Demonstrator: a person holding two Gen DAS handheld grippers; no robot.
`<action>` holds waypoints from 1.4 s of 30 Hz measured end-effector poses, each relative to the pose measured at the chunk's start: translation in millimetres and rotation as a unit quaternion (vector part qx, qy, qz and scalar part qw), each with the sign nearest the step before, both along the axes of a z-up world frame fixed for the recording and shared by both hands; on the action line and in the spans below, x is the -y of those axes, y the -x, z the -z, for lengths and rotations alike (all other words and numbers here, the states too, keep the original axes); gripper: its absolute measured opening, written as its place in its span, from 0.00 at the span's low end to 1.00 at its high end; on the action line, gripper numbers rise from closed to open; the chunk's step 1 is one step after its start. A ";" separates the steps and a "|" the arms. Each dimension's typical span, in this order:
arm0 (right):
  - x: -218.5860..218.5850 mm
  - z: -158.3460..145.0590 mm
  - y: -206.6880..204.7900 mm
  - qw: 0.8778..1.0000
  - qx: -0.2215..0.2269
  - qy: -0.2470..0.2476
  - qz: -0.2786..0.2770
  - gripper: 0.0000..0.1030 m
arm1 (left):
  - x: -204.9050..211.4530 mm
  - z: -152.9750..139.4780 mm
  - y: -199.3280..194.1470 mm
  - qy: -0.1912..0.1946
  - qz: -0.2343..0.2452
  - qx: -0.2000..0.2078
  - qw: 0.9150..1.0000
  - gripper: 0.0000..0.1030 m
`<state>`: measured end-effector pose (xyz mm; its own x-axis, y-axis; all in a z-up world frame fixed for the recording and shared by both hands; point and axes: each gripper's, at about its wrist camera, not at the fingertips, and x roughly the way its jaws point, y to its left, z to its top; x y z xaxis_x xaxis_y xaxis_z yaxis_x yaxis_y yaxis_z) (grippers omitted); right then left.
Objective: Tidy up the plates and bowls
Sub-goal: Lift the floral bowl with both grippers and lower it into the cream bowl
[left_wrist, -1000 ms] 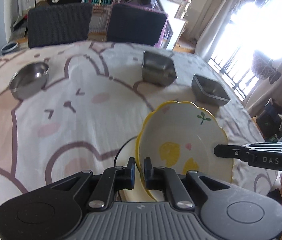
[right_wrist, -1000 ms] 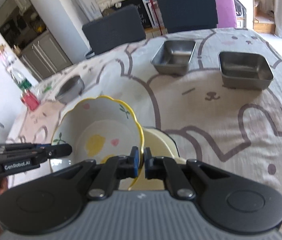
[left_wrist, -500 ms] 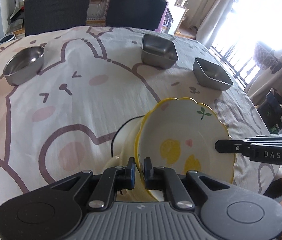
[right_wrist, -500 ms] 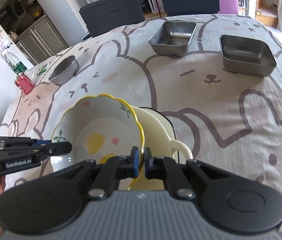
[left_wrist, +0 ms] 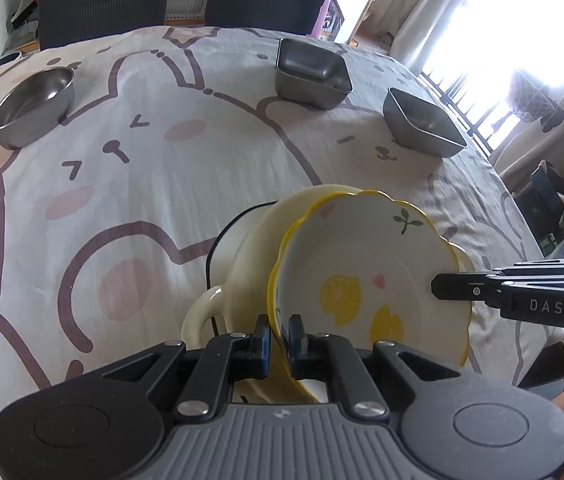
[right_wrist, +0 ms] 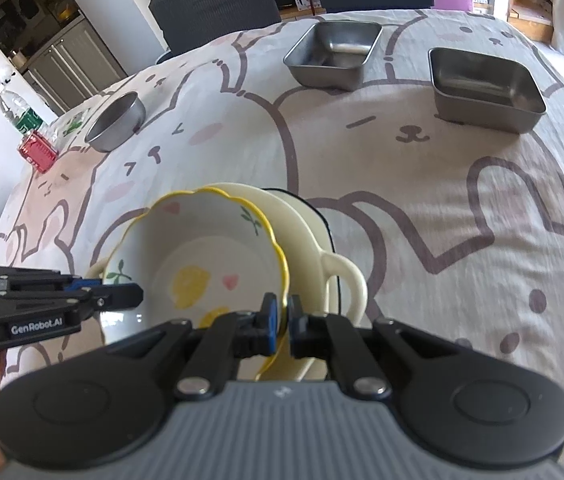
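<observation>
A white bowl with a wavy yellow rim and lemon pattern [left_wrist: 366,272] hangs between both grippers. My left gripper [left_wrist: 278,334] is shut on its near left rim. My right gripper [right_wrist: 281,316] is shut on the opposite rim of the same bowl [right_wrist: 206,252]. Each gripper also shows in the other's view: the right gripper [left_wrist: 438,286] and the left gripper [right_wrist: 134,296]. Directly below sits a cream two-handled bowl [left_wrist: 250,248] [right_wrist: 306,232] on the tablecloth. I cannot tell whether the two bowls touch.
A round steel bowl [left_wrist: 32,106] [right_wrist: 116,122] stands at the far left. Two square steel containers [left_wrist: 312,74] [left_wrist: 422,122] stand at the far right, also seen as containers [right_wrist: 334,54] [right_wrist: 486,88]. A red item [right_wrist: 38,150] and a bottle sit at the left table edge. Two chairs stand behind.
Both grippers have tipped downward with the lemon bowl still held. Much more of the cream handled bowl shows beneath it, and the steel dishes sit higher in the views.
</observation>
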<state>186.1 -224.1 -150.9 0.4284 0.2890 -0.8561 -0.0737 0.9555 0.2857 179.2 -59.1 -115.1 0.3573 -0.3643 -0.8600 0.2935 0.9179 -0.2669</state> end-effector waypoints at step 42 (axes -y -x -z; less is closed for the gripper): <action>8.0 -6.1 -4.2 1.000 0.011 -0.027 0.009 0.05 | -7.4 -3.2 -1.6 0.007 -0.005 -0.009 1.000 0.11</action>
<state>190.3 -232.1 -144.8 0.4526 0.3267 -0.8297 -0.0636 0.9399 0.3354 180.8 -51.7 -112.0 0.3466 -0.3731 -0.8606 0.2790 0.9170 -0.2852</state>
